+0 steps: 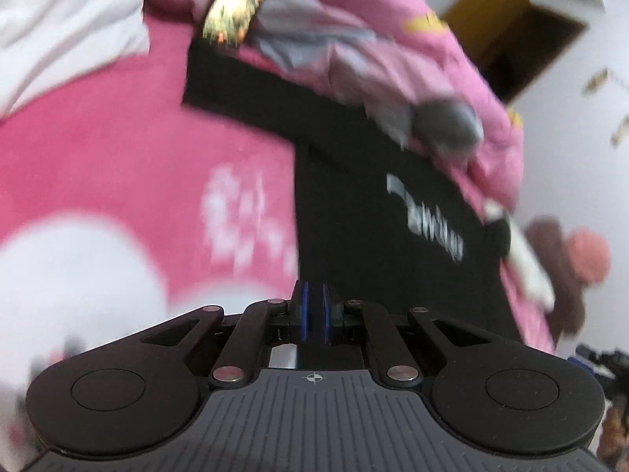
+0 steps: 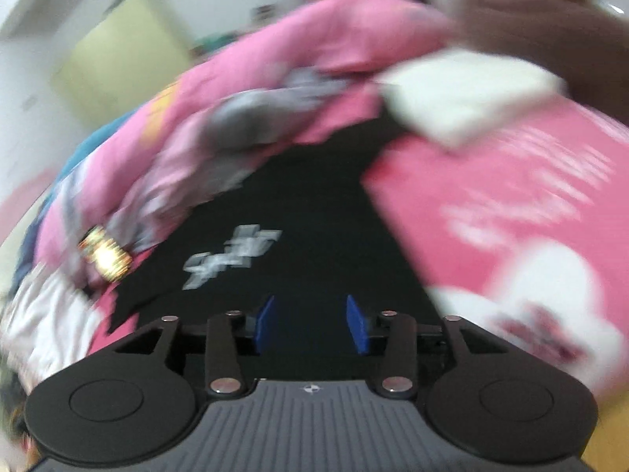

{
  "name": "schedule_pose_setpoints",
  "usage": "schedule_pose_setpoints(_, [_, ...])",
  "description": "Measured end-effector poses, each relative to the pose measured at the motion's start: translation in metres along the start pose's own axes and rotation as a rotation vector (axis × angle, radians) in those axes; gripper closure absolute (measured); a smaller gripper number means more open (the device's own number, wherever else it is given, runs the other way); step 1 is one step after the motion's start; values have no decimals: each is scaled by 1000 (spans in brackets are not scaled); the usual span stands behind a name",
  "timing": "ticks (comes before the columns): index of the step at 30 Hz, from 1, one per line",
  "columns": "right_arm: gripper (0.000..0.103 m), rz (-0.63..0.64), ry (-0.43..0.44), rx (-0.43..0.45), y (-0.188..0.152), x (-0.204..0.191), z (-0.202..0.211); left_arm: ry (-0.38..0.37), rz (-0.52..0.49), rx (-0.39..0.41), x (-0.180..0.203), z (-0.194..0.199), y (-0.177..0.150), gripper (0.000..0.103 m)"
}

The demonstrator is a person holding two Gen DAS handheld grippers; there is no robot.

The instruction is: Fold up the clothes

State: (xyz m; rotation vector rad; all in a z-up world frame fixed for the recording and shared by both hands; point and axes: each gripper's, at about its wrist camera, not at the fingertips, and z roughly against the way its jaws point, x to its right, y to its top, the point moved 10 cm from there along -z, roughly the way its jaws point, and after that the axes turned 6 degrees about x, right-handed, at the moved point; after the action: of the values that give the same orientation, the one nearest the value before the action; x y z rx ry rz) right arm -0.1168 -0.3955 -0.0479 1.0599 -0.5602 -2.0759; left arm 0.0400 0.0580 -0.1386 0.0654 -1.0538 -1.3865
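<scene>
Lying flat on a pink bed [image 1: 98, 165], black shirt [image 1: 373, 212] with white lettering; both views blurred. Left hand-held gripper [image 1: 313, 310] pinched narrow on shirt's near edge, 6 o'clock. Right hand-held gripper [image 2: 312, 324] spread wide over black cloth, gripping nothing. Pink quilt [image 2: 314, 31] with grey clothes [image 2: 251, 118] heaped at 12 o'clock. White wall [image 1: 570, 149] at 3 o'clock.
</scene>
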Motion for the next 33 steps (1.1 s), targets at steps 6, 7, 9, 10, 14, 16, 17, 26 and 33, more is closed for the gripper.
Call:
schedule_pose_setpoints(6, [57,-190,48,-52,-25,69,3,28,-26,-42,10,24,-56,96])
schedule_pose_setpoints(7, [57,-200,64,-71,-29,74,-2,35,-29,-44,11,27,-64,96])
schedule_pose_setpoints(9, [57,-211,86,-105,-38,79,-11,43,-21,-41,12,33,-73,96])
schedule_pose_setpoints(10, [57,-208,92,-115,-42,79,-13,48,-23,-41,12,35,-76,96])
schedule_pose_setpoints(14, [58,-203,95,-90,-42,85,-8,61,-50,-34,12,40,-82,96])
schedule_pose_setpoints(16, [57,-212,97,-48,-34,91,0,64,-69,-29,11,42,-84,96])
schedule_pose_setpoints(17, [57,-222,93,-31,-29,96,2,66,-79,-26,11,43,-85,96])
schedule_pose_setpoints(26, [58,-247,112,-101,-55,110,-8,104,-218,13,18,51,-95,96])
schedule_pose_setpoints(33, [59,-248,111,-140,-74,110,-8,124,-245,36,17,51,-95,96])
